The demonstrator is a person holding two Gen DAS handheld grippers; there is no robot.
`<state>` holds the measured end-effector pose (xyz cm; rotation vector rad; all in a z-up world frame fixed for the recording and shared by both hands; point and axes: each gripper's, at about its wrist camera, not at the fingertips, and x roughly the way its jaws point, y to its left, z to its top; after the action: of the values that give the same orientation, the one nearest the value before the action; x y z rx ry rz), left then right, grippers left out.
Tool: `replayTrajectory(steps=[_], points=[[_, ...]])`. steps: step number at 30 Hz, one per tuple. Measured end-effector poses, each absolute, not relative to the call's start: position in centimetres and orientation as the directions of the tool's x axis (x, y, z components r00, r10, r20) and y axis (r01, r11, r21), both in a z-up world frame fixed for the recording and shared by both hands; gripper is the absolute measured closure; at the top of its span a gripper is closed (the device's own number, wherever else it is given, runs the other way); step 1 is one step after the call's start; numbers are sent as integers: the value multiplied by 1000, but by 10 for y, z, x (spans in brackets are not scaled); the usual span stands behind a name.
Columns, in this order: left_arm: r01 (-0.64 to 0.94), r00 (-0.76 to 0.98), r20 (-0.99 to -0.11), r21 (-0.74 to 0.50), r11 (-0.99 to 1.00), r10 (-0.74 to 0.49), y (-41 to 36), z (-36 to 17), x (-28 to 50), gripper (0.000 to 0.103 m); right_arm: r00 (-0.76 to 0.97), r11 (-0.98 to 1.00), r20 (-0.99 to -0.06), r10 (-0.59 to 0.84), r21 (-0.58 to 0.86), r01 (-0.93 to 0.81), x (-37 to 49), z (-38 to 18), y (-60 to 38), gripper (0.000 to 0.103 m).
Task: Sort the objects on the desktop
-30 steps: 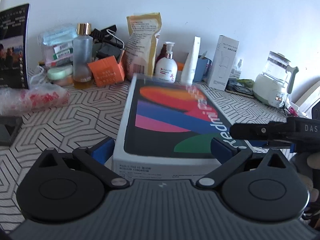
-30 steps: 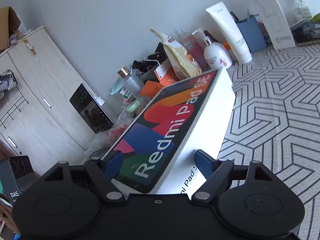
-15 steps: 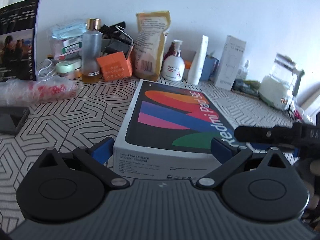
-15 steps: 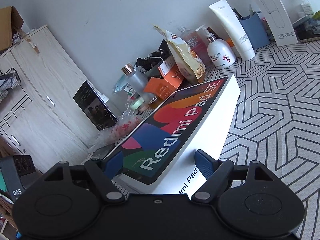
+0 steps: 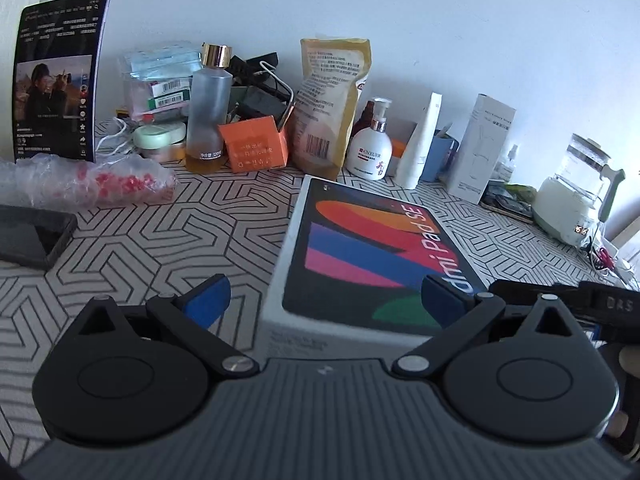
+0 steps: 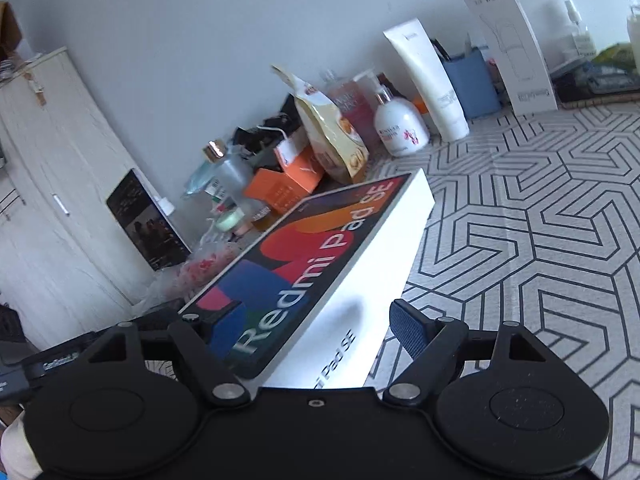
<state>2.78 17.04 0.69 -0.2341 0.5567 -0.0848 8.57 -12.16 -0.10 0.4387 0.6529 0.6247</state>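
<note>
Patterned surface point(image 5: 160, 240) with a big flat box point(image 5: 360, 248) near its front edge.

Back by the wall stand a bottle point(image 5: 208, 116), a pouch point(image 5: 332, 100) and other small things, so the box has the free space in front of them. The right gripper point(image 6: 316, 320) has the near corner of the box between its jaws. One pad lies on the printed top and the other sits at the bottom edge, so it seems to pinch the box through its thin side, which looks like the only part that fits. The left gripper point(image 5: 326, 300) faces the short end of the box with its jaws wide. Its left pad is clear of the box, so it is not holding anything. I think it waits there to help steady the box, because the box is too wide for one small pinch at a corner.
</note>
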Motion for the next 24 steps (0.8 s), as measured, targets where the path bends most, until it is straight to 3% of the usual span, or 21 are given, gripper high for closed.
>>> replayTrajectory(steps=[7, 15, 24], points=[[137, 775, -577, -244, 960, -257, 169, -3, 55, 0, 491, 688, -490, 721, 592, -419, 127, -5, -110, 25], [171, 847, -505, -38, 985, -167, 137, 0, 44, 1, 513, 694, -471, 717, 552, -462, 116, -2, -110, 29], [193, 870, -458, -25, 981, -183, 137, 5, 35, 1, 517, 686, -455, 725, 544, -483, 115, 2, -114, 29]])
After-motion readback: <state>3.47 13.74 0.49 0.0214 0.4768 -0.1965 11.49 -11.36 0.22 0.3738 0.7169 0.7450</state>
